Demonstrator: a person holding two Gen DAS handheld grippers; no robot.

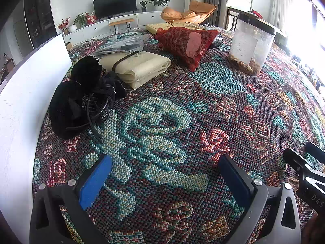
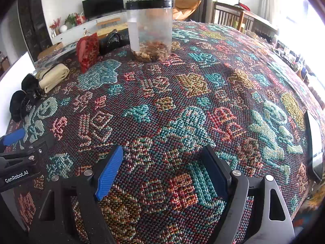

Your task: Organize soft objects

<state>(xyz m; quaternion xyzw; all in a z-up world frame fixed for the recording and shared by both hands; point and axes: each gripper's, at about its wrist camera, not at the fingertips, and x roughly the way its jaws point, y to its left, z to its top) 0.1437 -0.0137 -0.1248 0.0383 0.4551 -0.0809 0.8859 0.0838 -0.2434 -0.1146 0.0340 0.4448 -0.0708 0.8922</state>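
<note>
Black fluffy earmuffs (image 1: 75, 99) lie on the patterned woven cloth (image 1: 172, 122) beside a white wall panel, far left in the right wrist view (image 2: 22, 101). Behind them rests a folded cream cloth with a dark band (image 1: 136, 67) (image 2: 53, 76). A red patterned pouch (image 1: 186, 42) (image 2: 87, 49) lies further back. My left gripper (image 1: 165, 174) hovers open over bare cloth, short of the earmuffs. My right gripper (image 2: 162, 168) is open too, nothing between its blue pads (image 2: 110, 171).
A clear jar with a black lid (image 1: 251, 40) (image 2: 150, 28) stands toward the back. Clear plastic packaging (image 1: 124, 44) and a flat box lie behind the soft items. A phone (image 2: 314, 144) lies at the right edge. A white panel (image 1: 20, 111) borders the left side.
</note>
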